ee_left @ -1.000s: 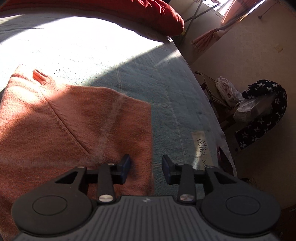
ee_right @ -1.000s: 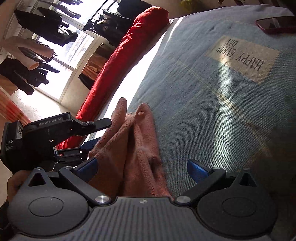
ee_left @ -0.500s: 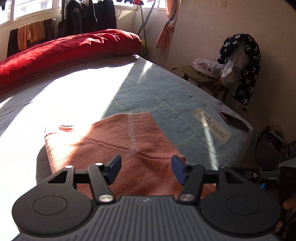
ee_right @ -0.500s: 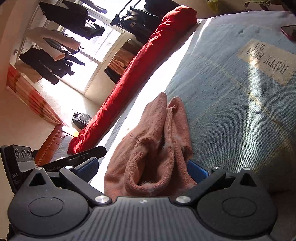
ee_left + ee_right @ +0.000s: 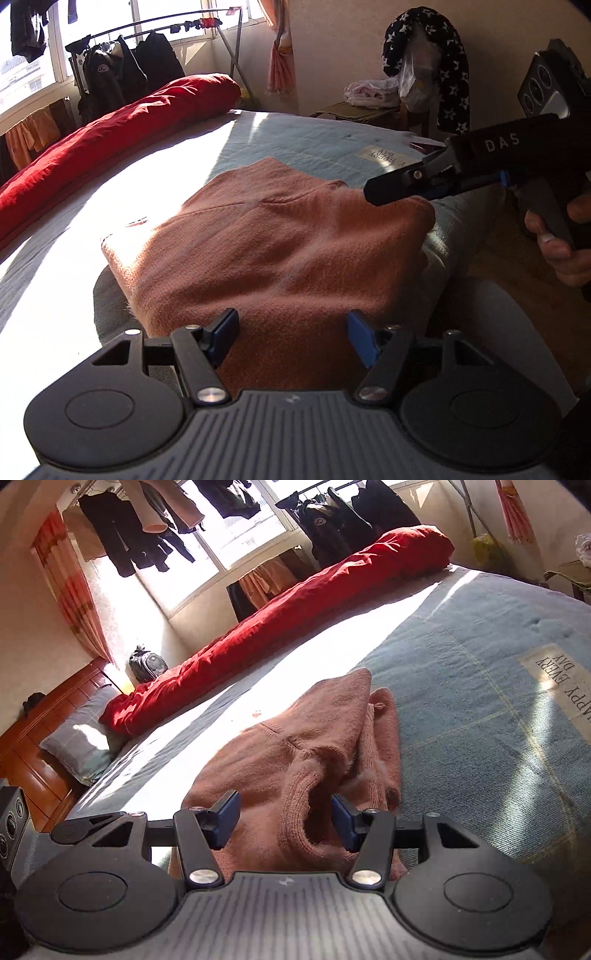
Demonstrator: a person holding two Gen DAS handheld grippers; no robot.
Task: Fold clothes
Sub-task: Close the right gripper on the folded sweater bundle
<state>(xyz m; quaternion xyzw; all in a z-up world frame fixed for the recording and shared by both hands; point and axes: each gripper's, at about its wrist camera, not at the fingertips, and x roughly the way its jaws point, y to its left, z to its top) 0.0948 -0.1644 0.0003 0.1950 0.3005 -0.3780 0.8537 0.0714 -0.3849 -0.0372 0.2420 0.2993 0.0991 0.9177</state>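
A folded salmon-pink sweater (image 5: 280, 236) lies on a bed (image 5: 461, 672) covered with a pale blue blanket, near the bed's front edge and partly in bright sunlight. In the left wrist view it looks like a fairly flat, squared bundle. In the right wrist view its open side shows loose ribbed folds.

The left hand-held gripper (image 5: 291, 338) hovers low over the near edge of the sweater. Its jaws are opening, with blue pads standing apart on either side of the fabric and not pressing on it.

The right hand-held gripper (image 5: 284, 819) points at the sweater's rumpled end. Its jaws are closing, with a thick ribbed fold between them; the right pad is at the fabric, the left pad is still clear of it. In the left wrist view this gripper reaches in from the right, a person's hand (image 5: 565, 240) on its handle.

A long red quilt (image 5: 295, 602) lies along the far side of the bed. A printed patch (image 5: 565, 690) reading "HAPPY EVERY DAY" sits on the blanket to the right of the sweater.
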